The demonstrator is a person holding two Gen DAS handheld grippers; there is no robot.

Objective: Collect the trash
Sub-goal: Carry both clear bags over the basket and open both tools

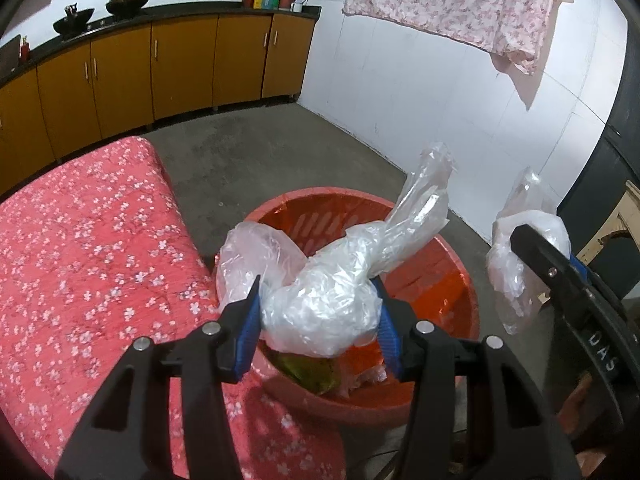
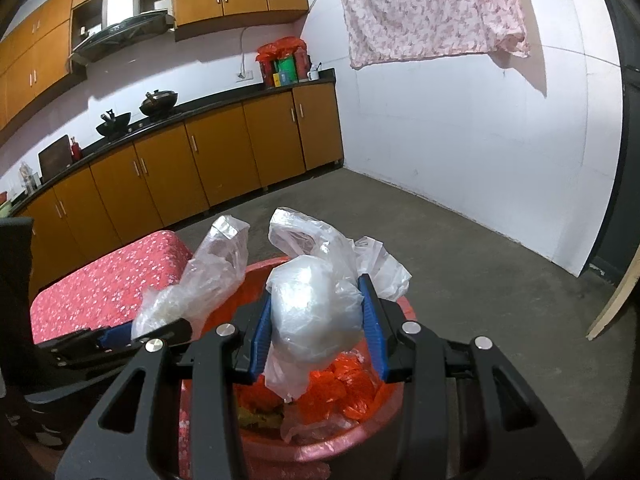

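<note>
You hold two crumpled clear plastic bags, one in each gripper, both above the one red basket on the floor.

Your left gripper is clamped on the larger plastic bundle; its two blue pads press into the wad from both sides, and a long twisted tail of the bag sticks up and to the right. This bundle hangs over the red basket's open mouth, near its front rim.

Your right gripper is closed on the second plastic bag, a rounder wad with loose flaps rising behind it and a corner drooping below the pads. It too hangs over the basket. In the left wrist view this bag shows off to the right, past the basket's rim; in the right wrist view the left gripper's bundle shows just to the left.

Inside the basket you can see a red-orange liner bag, one more piece of clear plastic and some yellow-green scraps; how many scraps cannot be told.

One bed with a red floral cover touches the basket's left side. Along the far wall, two dark woks sit on the black counter, and one pink floral cloth hangs on the white wall.
</note>
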